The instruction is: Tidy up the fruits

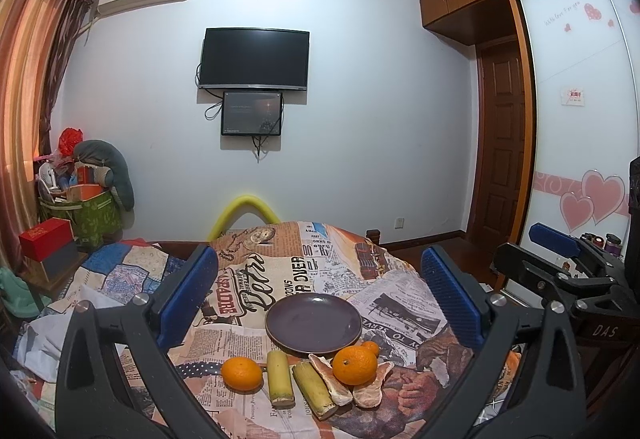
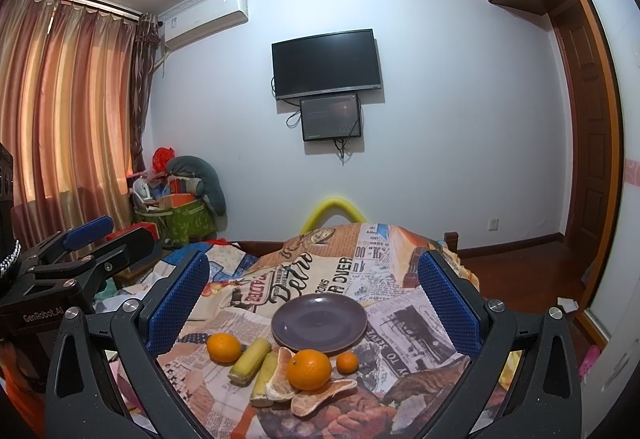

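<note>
In the left wrist view, the left claw (image 1: 320, 279) is hanging wide apart and holding nothing above a newspaper-print cloth (image 1: 280, 279), where an empty dark plate (image 1: 314, 323) is sitting just behind two oranges (image 1: 242, 373), two sugarcane pieces (image 1: 280, 379) and peeled citrus segments (image 1: 332, 379). In the right wrist view, the right claw (image 2: 314, 299) is likewise gaping wide and empty over the same plate (image 2: 319, 323), with the larger orange (image 2: 309, 369) resting against the segments (image 2: 322, 397) and a small tangerine (image 2: 347, 363) lying just beside it.
</note>
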A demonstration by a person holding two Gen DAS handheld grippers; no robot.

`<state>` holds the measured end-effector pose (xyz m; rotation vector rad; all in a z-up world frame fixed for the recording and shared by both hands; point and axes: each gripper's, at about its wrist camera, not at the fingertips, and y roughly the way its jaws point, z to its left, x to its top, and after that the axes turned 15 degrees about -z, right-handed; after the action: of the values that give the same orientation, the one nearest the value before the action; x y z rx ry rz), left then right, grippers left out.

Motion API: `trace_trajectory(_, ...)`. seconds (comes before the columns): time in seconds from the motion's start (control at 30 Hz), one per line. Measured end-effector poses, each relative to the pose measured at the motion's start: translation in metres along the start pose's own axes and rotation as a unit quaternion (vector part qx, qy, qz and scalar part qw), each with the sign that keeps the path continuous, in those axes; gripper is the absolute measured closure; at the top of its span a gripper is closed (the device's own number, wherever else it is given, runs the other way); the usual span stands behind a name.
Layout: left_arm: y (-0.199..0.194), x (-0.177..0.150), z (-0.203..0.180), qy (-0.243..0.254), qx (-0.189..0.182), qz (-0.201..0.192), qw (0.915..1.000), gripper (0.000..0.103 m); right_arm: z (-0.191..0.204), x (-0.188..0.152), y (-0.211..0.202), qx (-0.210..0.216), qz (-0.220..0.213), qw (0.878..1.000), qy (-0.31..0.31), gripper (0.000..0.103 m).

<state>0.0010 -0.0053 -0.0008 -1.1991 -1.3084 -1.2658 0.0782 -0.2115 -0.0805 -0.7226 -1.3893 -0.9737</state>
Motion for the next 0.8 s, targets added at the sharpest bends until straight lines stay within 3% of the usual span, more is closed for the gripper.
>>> trace_trajectory(0.4,0.013,-0.013,0.011,0.01,0.006,0.022,0.9997,0.0,-0.001,-0.014,0.014,0.005,0.026,1.0,0.002,0.0)
trace_trajectory(0.57,0.034,-0.036,0.033,0.002,0.021,0.068,0.9975,0.0,-0.003,-0.039,0.032,0.006,0.069,0.998,-0.003,0.0)
trace_trajectory(0.8,0.069,-0.082,0.072,-0.016,0.043,0.149,0.9878,0.0,-0.01,-0.076,0.06,0.007,0.139,0.99,-0.001,0.0)
